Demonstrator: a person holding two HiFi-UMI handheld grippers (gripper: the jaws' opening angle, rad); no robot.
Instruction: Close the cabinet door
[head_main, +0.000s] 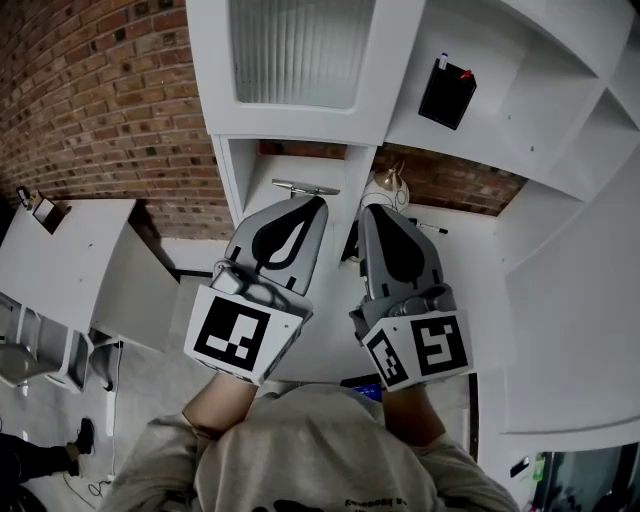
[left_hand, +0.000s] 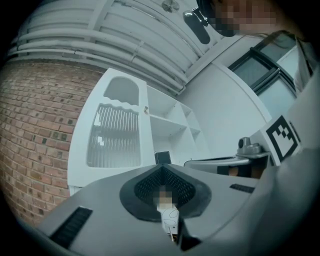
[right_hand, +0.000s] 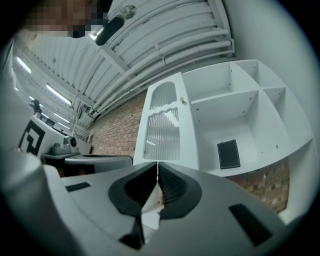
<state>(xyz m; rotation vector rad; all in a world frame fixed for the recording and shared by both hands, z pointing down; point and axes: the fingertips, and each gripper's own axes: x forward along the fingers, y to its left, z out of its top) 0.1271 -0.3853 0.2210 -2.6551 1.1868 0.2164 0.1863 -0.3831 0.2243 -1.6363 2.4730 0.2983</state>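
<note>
The white cabinet's door (head_main: 212, 70), with a ribbed glass panel (head_main: 295, 50), stands swung open at the left of the open shelves (head_main: 520, 90). A black box (head_main: 447, 92) sits on one shelf. Both grippers point toward the cabinet from below, side by side and apart from the door. My left gripper (head_main: 300, 203) is shut and empty. My right gripper (head_main: 375, 212) is shut too, with nothing between its pads. In the left gripper view the door (left_hand: 112, 135) lies ahead of the left gripper (left_hand: 162, 170). The right gripper view shows the door (right_hand: 162, 130) and its small knob (right_hand: 183, 101) beyond the right gripper (right_hand: 157, 167).
A red brick wall (head_main: 90, 90) runs behind and left of the cabinet. A white table (head_main: 60, 260) stands at the left. A small lamp (head_main: 388, 183) and a metal object (head_main: 305, 187) sit under the cabinet. More white shelving (head_main: 570, 300) lines the right.
</note>
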